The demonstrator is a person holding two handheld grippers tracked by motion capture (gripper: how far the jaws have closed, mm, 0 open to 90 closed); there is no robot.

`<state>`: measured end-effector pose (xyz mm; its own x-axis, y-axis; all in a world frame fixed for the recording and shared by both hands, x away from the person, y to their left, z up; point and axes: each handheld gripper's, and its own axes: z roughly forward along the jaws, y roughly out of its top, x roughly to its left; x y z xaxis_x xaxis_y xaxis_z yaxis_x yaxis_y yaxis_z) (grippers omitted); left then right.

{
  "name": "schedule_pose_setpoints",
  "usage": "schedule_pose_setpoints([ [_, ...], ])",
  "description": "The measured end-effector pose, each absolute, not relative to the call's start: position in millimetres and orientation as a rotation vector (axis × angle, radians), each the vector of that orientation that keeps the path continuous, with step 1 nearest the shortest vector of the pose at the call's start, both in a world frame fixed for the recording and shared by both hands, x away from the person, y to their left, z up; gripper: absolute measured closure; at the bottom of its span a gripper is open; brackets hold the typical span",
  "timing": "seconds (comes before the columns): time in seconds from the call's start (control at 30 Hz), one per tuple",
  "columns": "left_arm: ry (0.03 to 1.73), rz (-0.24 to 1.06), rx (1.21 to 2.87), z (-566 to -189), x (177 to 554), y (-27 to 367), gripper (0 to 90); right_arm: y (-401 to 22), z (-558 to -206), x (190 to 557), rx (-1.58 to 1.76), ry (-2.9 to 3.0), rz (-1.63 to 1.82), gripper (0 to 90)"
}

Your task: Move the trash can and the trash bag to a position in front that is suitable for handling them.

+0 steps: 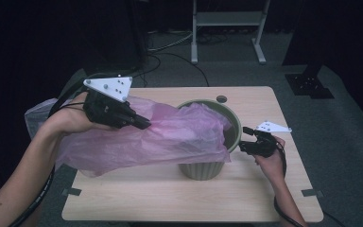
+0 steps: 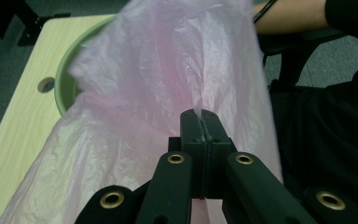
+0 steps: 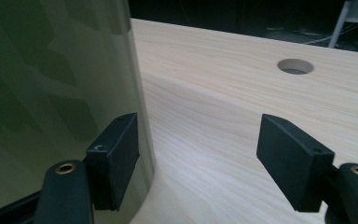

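Bag [image 1: 170, 137] pinched by left hand-held gripper [image 2: 200, 122]; right hand-held gripper [image 3: 198, 158] released beside bin [image 3: 51, 93]

No text, label, brand, number or sign can be read in these pictures. The pink plastic bag [image 1: 142, 137], the green bin [image 1: 208, 168] and the wooden surface [image 1: 170, 198] carry no readable print.
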<state>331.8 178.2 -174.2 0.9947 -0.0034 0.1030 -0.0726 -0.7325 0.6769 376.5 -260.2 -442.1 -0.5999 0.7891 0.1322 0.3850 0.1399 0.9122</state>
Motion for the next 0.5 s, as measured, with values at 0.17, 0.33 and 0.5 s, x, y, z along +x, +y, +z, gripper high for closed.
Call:
schedule_pose_setpoints([
  [0.17, -0.009, 0.103, 2.442, -186.1, 344.1, 169.1, 89.9, -275.2, -437.2, 369.9, 1.150, 2.002, 1.460, 28.7],
  [0.33, 0.036, 0.084, 2.483, -201.0, 362.0, 155.1, 89.9, -286.2, -430.2, 362.6, 1.148, 1.971, 1.467, 28.3],
  [0.5, 0.056, 0.078, 2.525, -212.7, 374.4, 139.5, 89.9, -295.3, -419.8, 353.5, 1.131, 1.943, 1.486, 28.2],
])
